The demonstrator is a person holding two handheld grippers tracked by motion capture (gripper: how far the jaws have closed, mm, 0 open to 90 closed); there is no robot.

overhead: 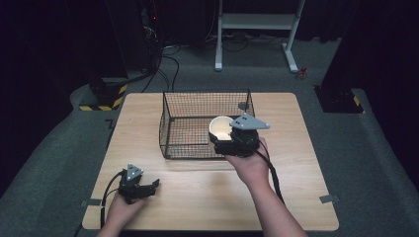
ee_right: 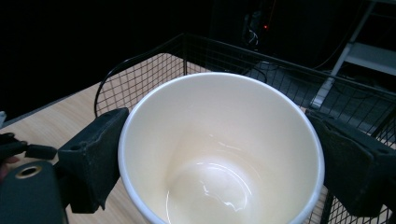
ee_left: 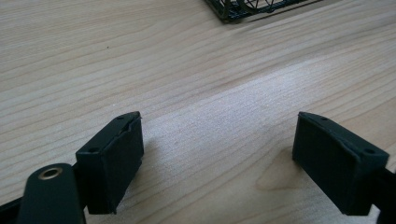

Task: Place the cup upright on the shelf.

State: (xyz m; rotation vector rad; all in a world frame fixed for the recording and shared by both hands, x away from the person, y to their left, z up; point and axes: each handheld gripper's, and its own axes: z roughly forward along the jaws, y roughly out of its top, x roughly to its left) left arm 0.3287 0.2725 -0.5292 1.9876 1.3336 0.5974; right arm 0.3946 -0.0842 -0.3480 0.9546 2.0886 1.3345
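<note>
A cream paper cup (overhead: 221, 127) (ee_right: 219, 154), empty and upright, is held over the near right part of a black wire basket (overhead: 170, 123) (ee_right: 154, 70). My right gripper (overhead: 225, 140) (ee_right: 219, 158) is shut on the cup, one jaw pressed against each side of it. Down at the table's near left, my left gripper (overhead: 150, 186) (ee_left: 217, 158) rests low over bare wood, open, with nothing between its jaws.
The basket stands in the middle of a light wooden table (overhead: 296, 163), and its near corner (ee_left: 233, 9) shows at the top of the left gripper view. Beyond the table are a dark carpet, cables and a white metal stand (overhead: 257, 22).
</note>
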